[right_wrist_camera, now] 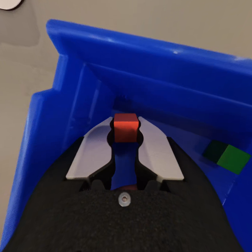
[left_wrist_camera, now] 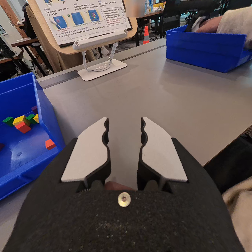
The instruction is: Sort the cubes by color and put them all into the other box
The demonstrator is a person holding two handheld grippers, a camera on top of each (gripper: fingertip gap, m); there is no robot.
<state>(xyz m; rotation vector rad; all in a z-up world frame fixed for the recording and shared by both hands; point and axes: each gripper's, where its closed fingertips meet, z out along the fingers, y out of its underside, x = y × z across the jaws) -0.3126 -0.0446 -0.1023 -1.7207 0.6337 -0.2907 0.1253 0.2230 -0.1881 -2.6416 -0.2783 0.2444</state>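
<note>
My left gripper (left_wrist_camera: 124, 120) is open and empty above the grey table (left_wrist_camera: 177, 102), between two blue boxes. The left blue box (left_wrist_camera: 45, 122) holds several cubes: a green cube (left_wrist_camera: 8, 120), a yellow cube (left_wrist_camera: 20, 120), a red cube (left_wrist_camera: 23, 126), another red cube (left_wrist_camera: 50, 144) near its right wall, and purple ones partly hidden. My right gripper (right_wrist_camera: 125, 120) is shut on a red cube (right_wrist_camera: 125, 127) inside the other blue box (right_wrist_camera: 122, 54), close to its corner. A green cube (right_wrist_camera: 230, 158) lies on that box's floor to the right. This box also shows in the left wrist view (left_wrist_camera: 204, 50).
A white stand (left_wrist_camera: 102, 68) holding an instruction sheet (left_wrist_camera: 84, 20) is at the table's far edge. An orange cone (left_wrist_camera: 146, 34) and desks are beyond it. A person's sleeve (left_wrist_camera: 234, 20) reaches over the right box. The table's near edge (left_wrist_camera: 225, 150) runs at the right. Spacing between my two grippers at the tips: around 50 cm.
</note>
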